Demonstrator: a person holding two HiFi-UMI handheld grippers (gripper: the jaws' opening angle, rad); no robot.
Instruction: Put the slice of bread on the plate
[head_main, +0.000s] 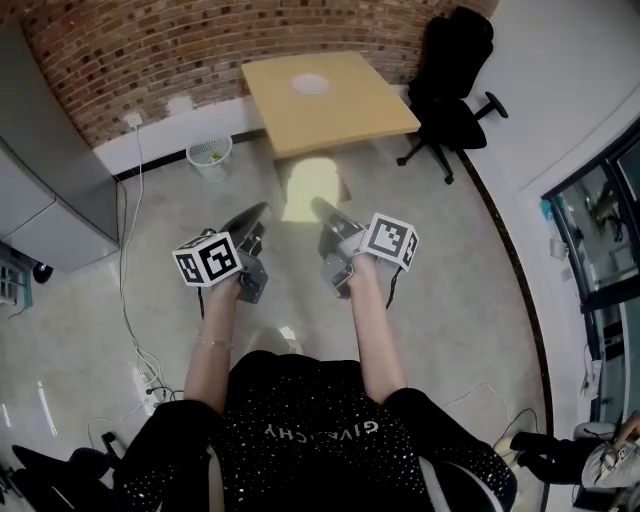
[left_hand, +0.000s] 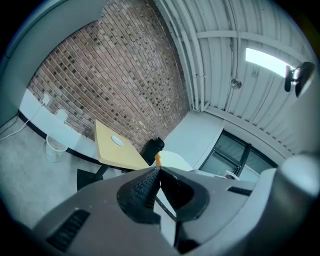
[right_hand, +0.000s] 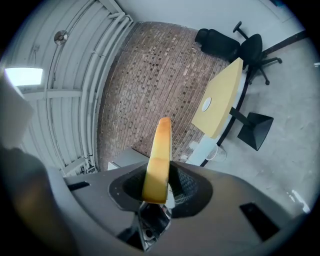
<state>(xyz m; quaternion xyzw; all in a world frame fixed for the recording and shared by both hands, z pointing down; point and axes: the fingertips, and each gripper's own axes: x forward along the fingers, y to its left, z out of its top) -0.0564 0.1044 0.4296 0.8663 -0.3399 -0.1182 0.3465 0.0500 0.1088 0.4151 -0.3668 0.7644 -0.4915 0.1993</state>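
Observation:
A pale yellow slice of bread (head_main: 308, 188) hangs over the floor, out in front of the person. My right gripper (head_main: 325, 211) is shut on its near edge. In the right gripper view the slice (right_hand: 157, 160) stands edge-on between the pads and sticks up past them. My left gripper (head_main: 257, 214) is level beside it on the left, jaws closed tip to tip with nothing between them (left_hand: 159, 170). The small white plate (head_main: 311, 84) lies on a light wooden table (head_main: 370, 105) ahead. The plate also shows in the left gripper view (left_hand: 117, 141) and the right gripper view (right_hand: 206, 105).
A black office chair (head_main: 455, 75) stands right of the table. A white waste basket (head_main: 209, 154) sits by the brick wall (head_main: 150, 50), and a grey cabinet (head_main: 40, 190) is at far left. Cables (head_main: 128, 300) trail over the floor.

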